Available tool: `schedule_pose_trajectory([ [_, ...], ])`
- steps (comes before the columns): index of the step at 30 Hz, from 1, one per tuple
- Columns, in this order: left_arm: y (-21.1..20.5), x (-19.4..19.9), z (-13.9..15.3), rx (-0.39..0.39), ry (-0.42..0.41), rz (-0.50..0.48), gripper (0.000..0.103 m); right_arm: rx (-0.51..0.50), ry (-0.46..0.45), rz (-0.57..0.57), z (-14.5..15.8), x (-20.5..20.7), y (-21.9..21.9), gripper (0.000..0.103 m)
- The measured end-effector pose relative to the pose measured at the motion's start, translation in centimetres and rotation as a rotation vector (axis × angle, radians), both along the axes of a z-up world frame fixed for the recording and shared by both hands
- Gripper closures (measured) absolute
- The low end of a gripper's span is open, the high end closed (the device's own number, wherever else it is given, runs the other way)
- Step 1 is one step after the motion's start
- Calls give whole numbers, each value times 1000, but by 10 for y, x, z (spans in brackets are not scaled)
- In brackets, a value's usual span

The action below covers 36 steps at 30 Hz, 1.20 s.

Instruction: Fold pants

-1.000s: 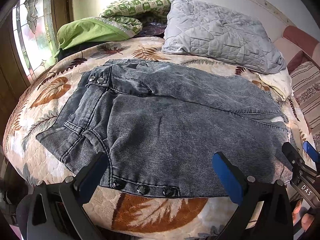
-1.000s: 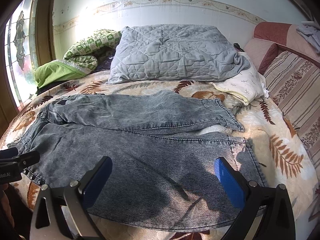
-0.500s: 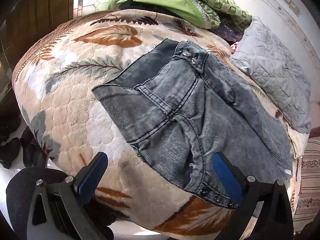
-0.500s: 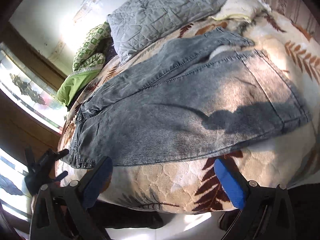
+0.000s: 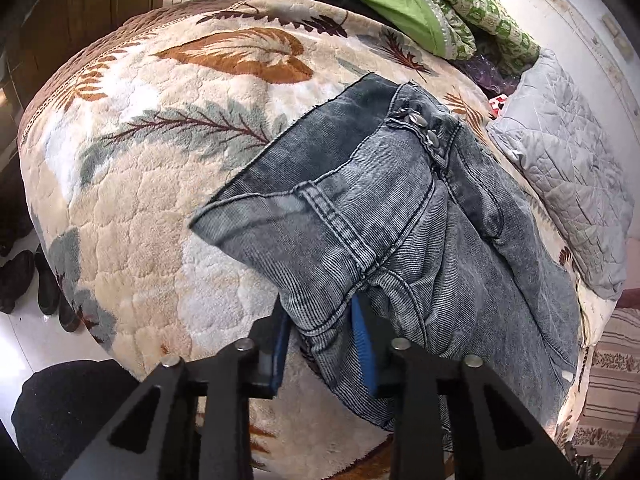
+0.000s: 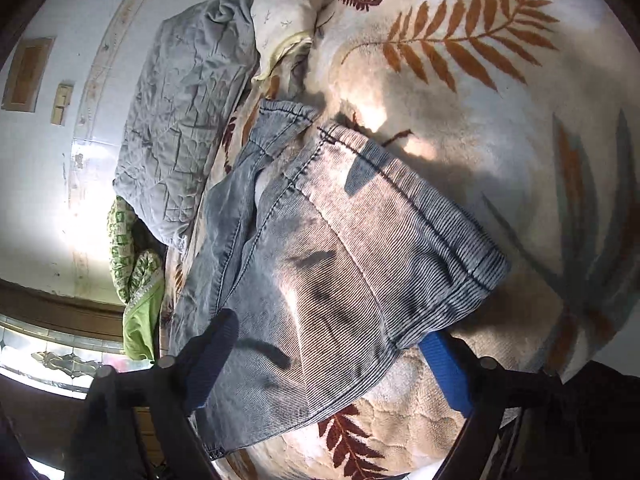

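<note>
The soft, floppy, rather heavy pants [image 5: 400, 216] are pinched at the waist edge by the left hand-held gripper [image 5: 320, 344], while the right hand-held gripper [image 6: 332, 364] is seen wide open around the leg hem, perhaps just touching it.

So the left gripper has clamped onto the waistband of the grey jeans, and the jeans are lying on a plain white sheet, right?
Not quite: the left gripper does clamp the waistband of the grey jeans, but they lie on a cream blanket patterned with leaves, not a plain white sheet. The left wrist view shows it.
</note>
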<state>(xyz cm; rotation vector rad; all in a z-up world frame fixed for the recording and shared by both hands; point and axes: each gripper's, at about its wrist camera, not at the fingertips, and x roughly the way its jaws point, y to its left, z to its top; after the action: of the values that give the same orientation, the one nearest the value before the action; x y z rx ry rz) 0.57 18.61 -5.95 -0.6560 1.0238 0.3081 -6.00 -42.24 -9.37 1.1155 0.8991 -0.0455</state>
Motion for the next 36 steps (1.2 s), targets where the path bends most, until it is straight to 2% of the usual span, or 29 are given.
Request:
schedule_pose_trajectory([
  [1, 5, -1, 0, -25, -9, 7, 85, -33, 9, 5, 1, 2, -2, 31],
  [2, 7, -1, 2, -28, -17, 5, 91, -53, 18, 10, -1, 3, -3, 44],
  [3, 7, -2, 4, -20, -19, -4, 92, -69, 28, 12, -2, 3, -4, 60],
  [5, 5, -6, 10, 7, -40, -1, 93, -104, 46, 22, -4, 5, -8, 76],
  [6, 3, -8, 16, 31, -57, 1, 93, -122, 49, 29, -2, 5, -9, 82],
  [9, -9, -24, 44, 118, -136, -1, 93, -278, 24, 55, 20, 4, -2, 85],
  [12, -17, -46, 60, 154, -179, 8, 93, -411, -10, 67, 47, -4, 3, 85],
  [14, -15, -48, 47, 147, -131, 25, 93, -462, 25, 88, 48, -5, 2, 85],
  [16, -14, -39, 23, 138, -15, 0, 91, -437, 129, 148, 28, 4, -2, 81],
  [17, -11, -36, 12, 119, 33, 3, 86, -405, 184, 151, 16, 0, -7, 73],
  [18, -7, -38, 9, 102, 45, 14, 79, -369, 200, 143, 11, -3, -12, 72],
  [19, -3, -40, 12, 83, 32, 29, 77, -363, 184, 126, 15, -6, -15, 68],
  [20, -1, -46, 18, 68, 12, 43, 72, -397, 184, 96, 21, -11, -18, 46],
  [21, -1, -48, 26, 79, -8, 55, 67, -435, 178, 54, 30, -17, -21, 29],
  [23, -5, -51, 49, 135, -72, 62, 60, -452, 120, -1, 48, -28, -25, 29],
  [26, -17, -47, 77, 185, -175, 24, 41, -407, -9, 24, 73, -28, -16, 29],
  [28, -29, -39, 83, 228, -210, -22, 32, -388, -74, 91, 82, -19, 0, 28],
  [30, -40, -26, 75, 262, -177, -79, 25, -374, -83, 160, 76, -5, 15, 28],
  [31, -43, -19, 65, 268, -144, -112, 25, -377, -49, 178, 67, 1, 21, 28],
  [32, -46, -13, 48, 274, -84, -149, 25, -381, -12, 194, 56, 4, 26, 28],
  [34, -49, 3, 4, 289, 131, -226, 25, -352, 114, 216, 24, 12, 26, 28],
  [35, -49, -1, 4, 321, 96, -234, 22, -316, 130, 205, 13, 11, 23, 28],
  [36, -49, -7, 13, 337, 64, -221, 22, -313, 102, 184, 17, 8, 21, 28],
])
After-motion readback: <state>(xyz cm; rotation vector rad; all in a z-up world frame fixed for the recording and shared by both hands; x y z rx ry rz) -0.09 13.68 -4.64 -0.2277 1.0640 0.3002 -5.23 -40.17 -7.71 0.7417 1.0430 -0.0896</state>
